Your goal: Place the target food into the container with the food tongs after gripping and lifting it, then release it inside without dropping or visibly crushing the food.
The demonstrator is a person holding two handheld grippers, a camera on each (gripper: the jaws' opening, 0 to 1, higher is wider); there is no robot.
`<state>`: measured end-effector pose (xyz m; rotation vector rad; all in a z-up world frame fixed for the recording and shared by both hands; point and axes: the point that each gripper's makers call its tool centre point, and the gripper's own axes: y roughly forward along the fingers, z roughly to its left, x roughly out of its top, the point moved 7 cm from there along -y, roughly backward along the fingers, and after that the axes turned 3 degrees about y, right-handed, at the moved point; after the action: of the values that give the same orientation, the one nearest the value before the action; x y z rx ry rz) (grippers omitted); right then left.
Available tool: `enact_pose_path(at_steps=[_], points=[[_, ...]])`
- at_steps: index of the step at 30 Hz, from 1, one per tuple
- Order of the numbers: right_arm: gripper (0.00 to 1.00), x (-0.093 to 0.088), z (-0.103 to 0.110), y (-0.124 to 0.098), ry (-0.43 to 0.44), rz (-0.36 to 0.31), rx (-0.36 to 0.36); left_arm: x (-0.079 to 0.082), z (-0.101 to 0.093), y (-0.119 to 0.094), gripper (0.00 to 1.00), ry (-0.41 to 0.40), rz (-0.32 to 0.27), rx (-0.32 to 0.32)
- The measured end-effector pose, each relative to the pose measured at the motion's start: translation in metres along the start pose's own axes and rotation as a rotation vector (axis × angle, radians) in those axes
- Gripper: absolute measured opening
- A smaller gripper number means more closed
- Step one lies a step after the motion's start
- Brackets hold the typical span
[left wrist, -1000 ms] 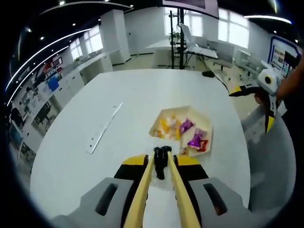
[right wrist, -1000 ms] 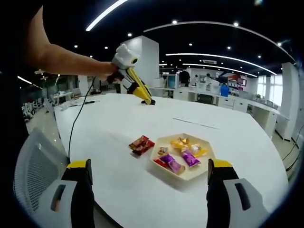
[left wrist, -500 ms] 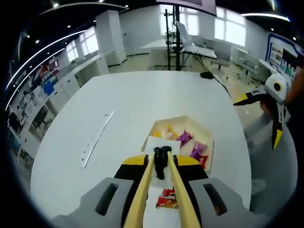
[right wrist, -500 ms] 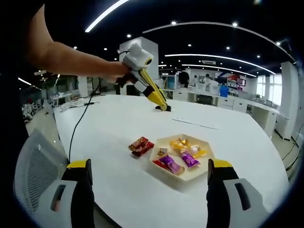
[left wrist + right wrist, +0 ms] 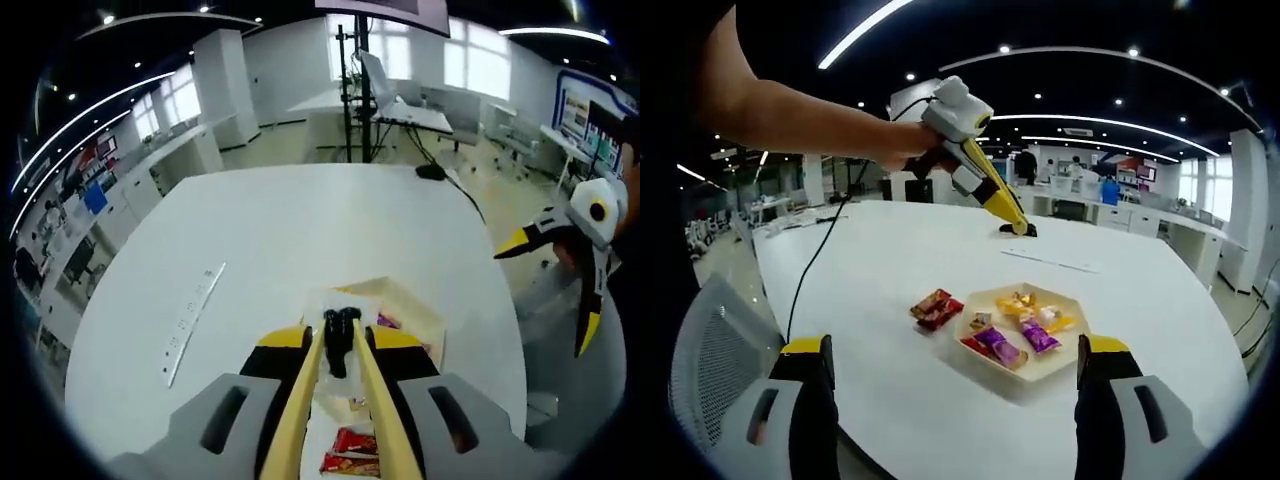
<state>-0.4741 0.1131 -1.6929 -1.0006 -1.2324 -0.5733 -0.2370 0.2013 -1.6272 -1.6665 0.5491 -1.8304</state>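
The big white table (image 5: 870,290) holds everything. On it sits one pale tray (image 5: 1065,357) with six sides, and I count about six wrapped candies (image 5: 1020,325) inside it, some purple, some yellow, one red. One red candy (image 5: 937,306) lies on the table just beside the tray; I think this is the food to move. In the left gripper view it shows low down, between the jaws (image 5: 349,452). A long flat strip (image 5: 192,318) lies on the table, well apart from the tray.

The left gripper (image 5: 340,345) holds yellow tongs (image 5: 1000,205) in its closed jaws, squeezed tight on them. The black tong tips are pressed together with no food in them. They hang in the air above the tray. The right gripper (image 5: 955,400) has its jaws spread wide and grips nothing.

What could go wrong: the tongs are over the tray, not the candy. If they pinch too hard, the candy could get squashed. If they pinch too softly, the slippery wrapper could slide out and fall.
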Motion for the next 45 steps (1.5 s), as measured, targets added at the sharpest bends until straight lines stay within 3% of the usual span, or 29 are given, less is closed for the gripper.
enact_pose_path(at_steps=[7, 9, 21, 37, 45], points=[[1.00, 0.000, 0.000, 0.000, 0.002, 0.002, 0.000, 0.004, -0.004, 0.002, 0.21, -0.029, -0.033, -0.021], [1.00, 0.000, 0.000, 0.000, 0.002, 0.002, 0.002, 0.006, -0.006, 0.003, 0.23, 0.006, -0.052, -0.014], [0.98, -0.001, 0.000, 0.000, 0.001, 0.005, 0.000, 0.001, -0.006, -0.002, 0.26, 0.031, -0.045, -0.003], [0.99, 0.000, -0.002, 0.000, 0.002, -0.002, -0.011, -0.022, 0.000, -0.021, 0.26, -0.008, -0.060, 0.037], [0.99, -0.001, -0.001, 0.001, 0.003, 0.004, -0.004, -0.044, 0.001, -0.037, 0.26, -0.076, -0.087, 0.093]])
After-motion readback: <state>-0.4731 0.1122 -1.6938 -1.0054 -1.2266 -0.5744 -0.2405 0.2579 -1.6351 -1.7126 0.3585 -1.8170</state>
